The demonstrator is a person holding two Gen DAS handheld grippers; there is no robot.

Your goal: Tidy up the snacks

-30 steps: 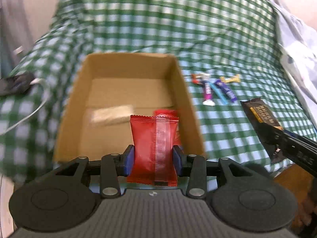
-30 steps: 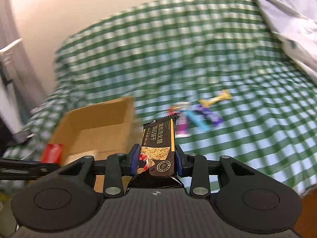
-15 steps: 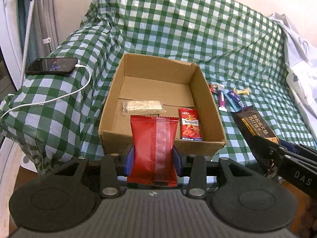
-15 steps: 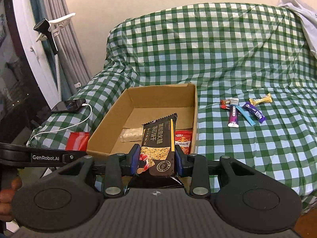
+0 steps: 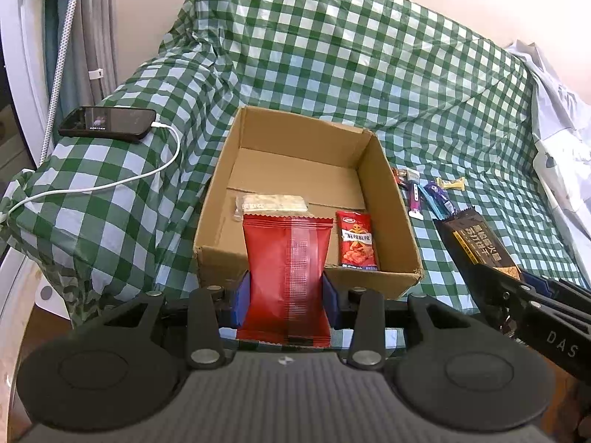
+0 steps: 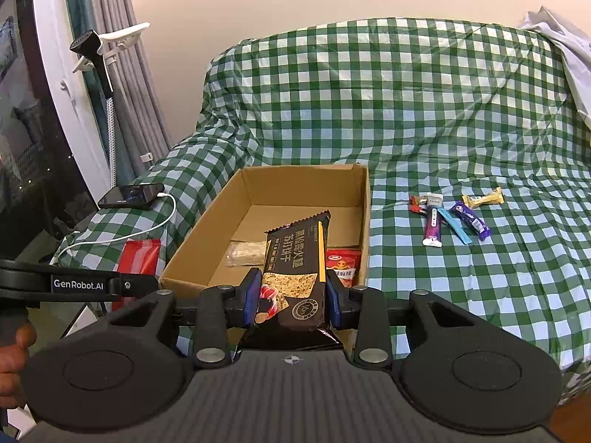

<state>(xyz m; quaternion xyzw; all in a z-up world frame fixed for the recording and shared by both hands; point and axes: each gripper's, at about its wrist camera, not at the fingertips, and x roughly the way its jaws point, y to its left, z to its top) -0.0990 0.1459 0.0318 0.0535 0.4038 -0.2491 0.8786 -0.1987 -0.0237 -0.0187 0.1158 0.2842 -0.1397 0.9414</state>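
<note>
My left gripper (image 5: pixel 285 297) is shut on a plain red snack packet (image 5: pixel 286 258), held upright in front of the near wall of an open cardboard box (image 5: pixel 295 262). My right gripper (image 6: pixel 291 301) is shut on a black cracker bar (image 6: pixel 297 258), held upright near the box's (image 6: pixel 364 221) front right corner. The bar also shows in the left wrist view (image 5: pixel 476 241). In the box lie a pale cracker pack (image 5: pixel 273 203) and a small red snack pack (image 5: pixel 356 240). Several small candy bars (image 6: pixel 452 217) lie on the checked cloth right of the box.
A green-and-white checked cloth (image 6: pixel 406 110) covers the sofa. A black phone (image 5: pixel 107 123) on a white cable (image 5: pixel 110 184) lies on the left armrest. White fabric (image 5: pixel 561 140) lies at the far right. Curtains and a clip stand (image 6: pixel 99 55) are on the left.
Both grippers have pulled back and up from the box, so the whole box and armrest come into view. Both still hold their snacks. The motion blur has gone.
</note>
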